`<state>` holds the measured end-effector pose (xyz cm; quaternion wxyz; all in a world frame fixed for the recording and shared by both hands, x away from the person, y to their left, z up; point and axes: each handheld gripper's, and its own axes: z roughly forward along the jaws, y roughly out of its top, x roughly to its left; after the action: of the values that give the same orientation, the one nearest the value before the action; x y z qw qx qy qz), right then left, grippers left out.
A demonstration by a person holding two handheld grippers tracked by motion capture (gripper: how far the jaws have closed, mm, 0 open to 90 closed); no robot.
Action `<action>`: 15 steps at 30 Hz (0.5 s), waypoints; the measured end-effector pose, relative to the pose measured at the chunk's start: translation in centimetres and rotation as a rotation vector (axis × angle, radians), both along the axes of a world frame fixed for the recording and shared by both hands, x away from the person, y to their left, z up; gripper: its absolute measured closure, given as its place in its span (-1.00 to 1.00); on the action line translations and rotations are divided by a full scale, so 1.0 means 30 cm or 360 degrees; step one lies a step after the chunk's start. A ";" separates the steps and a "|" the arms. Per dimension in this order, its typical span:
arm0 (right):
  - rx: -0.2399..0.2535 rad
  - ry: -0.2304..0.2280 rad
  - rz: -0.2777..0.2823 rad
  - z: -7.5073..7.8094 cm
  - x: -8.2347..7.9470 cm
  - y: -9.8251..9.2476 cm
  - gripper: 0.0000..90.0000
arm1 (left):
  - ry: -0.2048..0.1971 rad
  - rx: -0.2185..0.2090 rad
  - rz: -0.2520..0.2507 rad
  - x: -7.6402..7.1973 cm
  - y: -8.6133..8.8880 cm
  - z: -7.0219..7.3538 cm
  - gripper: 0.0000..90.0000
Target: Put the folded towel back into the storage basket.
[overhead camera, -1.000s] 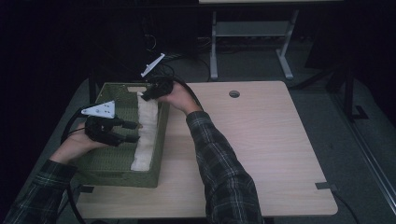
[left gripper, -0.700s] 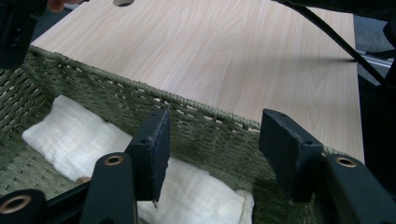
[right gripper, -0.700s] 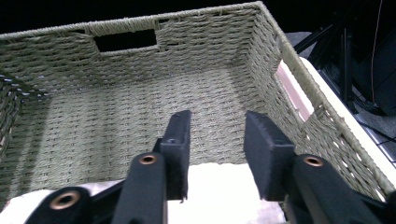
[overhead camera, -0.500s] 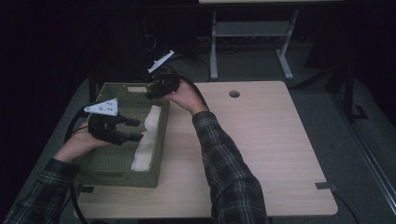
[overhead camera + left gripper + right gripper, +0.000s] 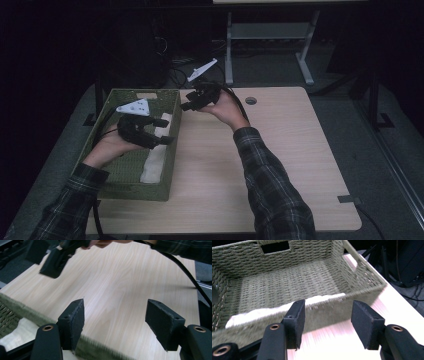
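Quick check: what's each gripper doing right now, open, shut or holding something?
Left gripper: open, jaws just opening, nothing between them, above the basket rim.
Right gripper: open, jaws just opening, nothing held, over the table.

Plaid sleeves [image 5: 270,190], black tools w/ cables, prob. grey plates.

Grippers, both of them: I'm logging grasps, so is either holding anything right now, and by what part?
Nothing is held. The left gripper and right gripper have just been opening, jaws empty; the white cloth lies in the woven basket.
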<state>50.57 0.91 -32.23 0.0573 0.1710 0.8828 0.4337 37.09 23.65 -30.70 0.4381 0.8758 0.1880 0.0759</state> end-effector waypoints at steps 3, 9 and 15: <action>0.0008 0.0000 -0.0023 0.009 -0.017 -0.058 -0.03 | 0.0002 0.0005 0.0033 0.006 -0.042 0.004 -0.33; 0.0024 -0.0009 -0.0064 0.012 -0.044 -0.151 -0.08 | -0.0005 -0.0009 0.0115 0.014 -0.114 0.008 -0.34; 0.0045 -0.0017 -0.0121 -0.004 -0.086 -0.238 -0.24 | -0.0029 0.0003 0.0159 0.012 -0.188 -0.007 -0.35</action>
<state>48.00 -6.23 -32.37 0.0761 0.2030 0.8691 0.4447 37.45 18.03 -30.91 0.4346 0.8650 0.2274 0.1060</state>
